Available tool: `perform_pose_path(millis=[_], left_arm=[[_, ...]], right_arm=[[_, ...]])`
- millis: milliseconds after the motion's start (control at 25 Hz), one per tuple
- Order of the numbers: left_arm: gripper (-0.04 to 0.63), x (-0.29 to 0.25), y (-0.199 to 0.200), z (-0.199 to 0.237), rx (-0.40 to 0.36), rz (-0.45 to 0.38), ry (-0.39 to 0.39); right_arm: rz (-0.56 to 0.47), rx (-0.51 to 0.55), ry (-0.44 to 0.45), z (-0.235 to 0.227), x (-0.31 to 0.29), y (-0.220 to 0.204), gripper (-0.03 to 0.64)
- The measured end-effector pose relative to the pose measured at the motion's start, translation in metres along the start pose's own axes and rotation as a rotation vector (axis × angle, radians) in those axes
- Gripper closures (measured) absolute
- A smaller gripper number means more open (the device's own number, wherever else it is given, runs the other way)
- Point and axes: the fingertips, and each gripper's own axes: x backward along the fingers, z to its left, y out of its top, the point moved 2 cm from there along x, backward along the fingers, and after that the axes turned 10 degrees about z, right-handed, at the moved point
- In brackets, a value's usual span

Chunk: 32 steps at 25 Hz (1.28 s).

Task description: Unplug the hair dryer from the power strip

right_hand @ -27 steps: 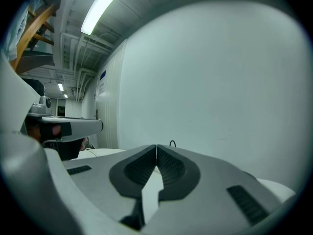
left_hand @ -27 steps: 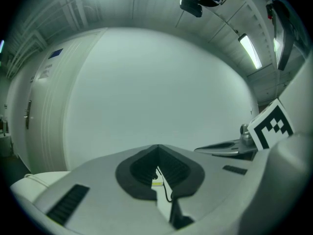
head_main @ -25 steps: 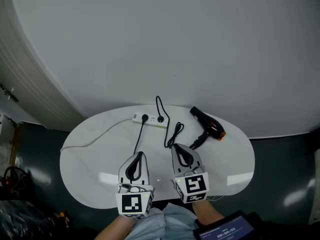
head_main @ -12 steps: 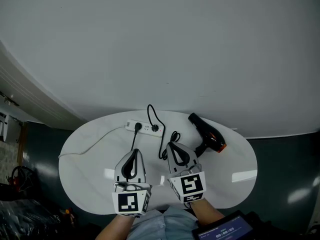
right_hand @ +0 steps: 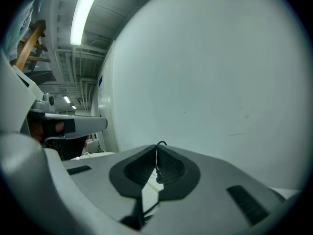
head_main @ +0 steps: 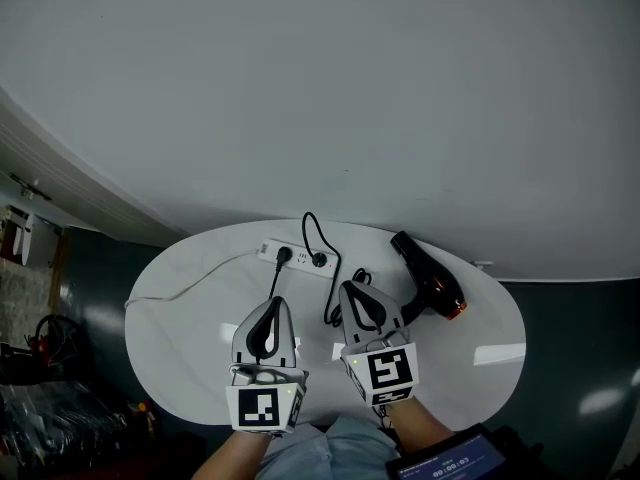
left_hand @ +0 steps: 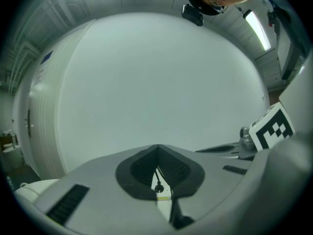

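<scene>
A white power strip (head_main: 292, 257) lies at the far side of the white oval table (head_main: 180, 348), with two black plugs in it. From the right plug (head_main: 319, 261) a black cord (head_main: 335, 298) loops back to the black and orange hair dryer (head_main: 432, 287) at the right. My left gripper (head_main: 274, 304) is shut and empty, short of the strip, over the other plug's cord. My right gripper (head_main: 349, 287) is shut and empty beside the cord's coil. In the left gripper view the shut gripper (left_hand: 157, 148) shows a plug (left_hand: 158, 187) through its slit. In the right gripper view the gripper (right_hand: 157, 147) is shut.
The strip's white lead (head_main: 190, 283) runs off the table's left edge. A large pale curved wall (head_main: 320, 98) rises right behind the table. Dark floor surrounds it, with clutter (head_main: 40, 368) at the left. A dark screen (head_main: 450, 462) sits by my right arm.
Both grippers have slid forward over the table toward the power strip and the cord, still shut. The strip and the hair dryer lie where they were.
</scene>
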Motion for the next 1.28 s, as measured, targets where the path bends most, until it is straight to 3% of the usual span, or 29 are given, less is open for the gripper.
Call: perform_pose_path(millis=[80, 240, 360, 480, 560, 600, 720, 840, 960, 1160, 1280], left_arm=[[0.597, -0.006, -0.004, 0.003, -0.023, 0.006, -0.005], [0.597, -0.02, -0.006, 0.007, 0.065, 0.01, -0.015], [0.597, -0.032, -0.009, 0.013, 0.025, -0.024, -0.049], [0.597, -0.045, -0.024, 0.021, 0.09, 0.056, -0.047], [0.597, -0.055, -0.035, 0.028, 0.062, 0.086, -0.051], [0.597, -0.06, -0.039, 0.031, 0.052, 0.093, -0.058], [0.597, -0.076, -0.046, 0.032, 0.12, 0.102, -0.083], [0.597, -0.09, -0.055, 0.031, 0.106, 0.105, -0.115], [0.597, -0.1, -0.074, 0.032, 0.138, 0.156, -0.118], [0.597, -0.111, -0.096, 0.035, 0.098, 0.195, -0.14], [0.597, -0.115, -0.1, 0.035, 0.152, 0.218, -0.13]], right_arm=[[0.013, -0.001, -0.003, -0.003, -0.005, -0.003, 0.615], [0.034, 0.008, -0.005, -0.005, -0.016, -0.008, 0.615], [0.049, 0.019, -0.011, -0.005, -0.025, -0.011, 0.615], [0.067, 0.024, -0.023, -0.003, -0.037, -0.016, 0.615], [0.072, 0.024, -0.027, -0.003, -0.046, -0.018, 0.615], [0.077, 0.026, -0.028, -0.004, -0.051, -0.02, 0.615], [0.099, 0.025, -0.027, -0.006, -0.064, -0.025, 0.615], [0.112, 0.025, -0.026, -0.009, -0.078, -0.03, 0.614], [0.136, 0.012, -0.021, -0.01, -0.091, -0.041, 0.614], [0.164, -0.003, -0.009, -0.01, -0.103, -0.056, 0.614], [0.183, -0.009, -0.008, -0.012, -0.106, -0.063, 0.614]])
